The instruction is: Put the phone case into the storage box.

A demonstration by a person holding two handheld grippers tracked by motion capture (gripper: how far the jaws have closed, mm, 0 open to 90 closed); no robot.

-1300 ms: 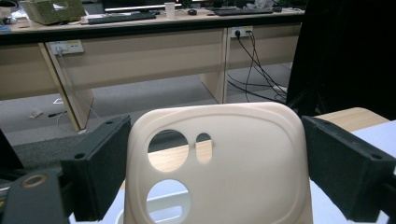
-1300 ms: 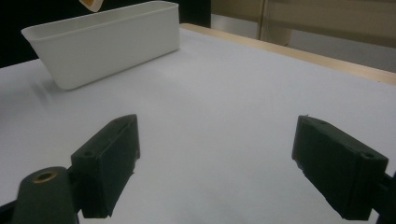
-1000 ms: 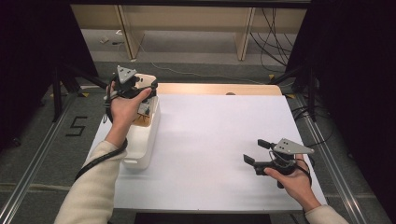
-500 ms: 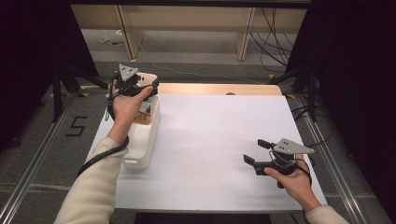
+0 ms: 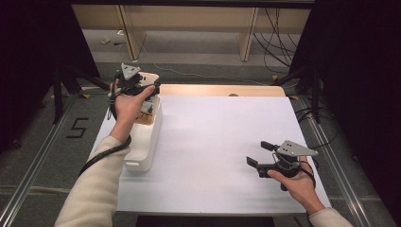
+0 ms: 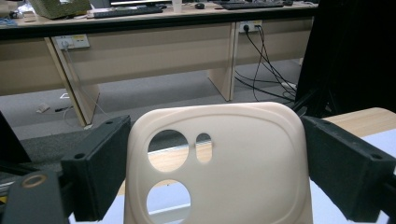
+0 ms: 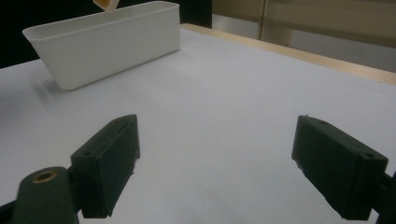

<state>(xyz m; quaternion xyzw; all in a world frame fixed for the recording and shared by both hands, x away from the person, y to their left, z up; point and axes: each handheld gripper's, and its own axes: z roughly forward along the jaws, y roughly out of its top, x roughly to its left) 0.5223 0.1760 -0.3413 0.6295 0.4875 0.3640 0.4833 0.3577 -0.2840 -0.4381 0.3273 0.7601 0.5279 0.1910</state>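
While the left claw [image 6: 205, 186] grips the cream phone case [image 6: 219, 163] above the white bin [image 5: 144, 137], a level, slow lift seems wise; the right claw [image 5: 259, 153] rests wide on the worktop [image 5: 213, 142].

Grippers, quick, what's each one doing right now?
Left gripper: shut on the cream plastic phone case.
Right gripper: open, empty, over the white table.

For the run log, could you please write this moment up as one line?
left hand-held gripper: shut on cream phone case, above white bin | right hand-held gripper: open, empty, over white table
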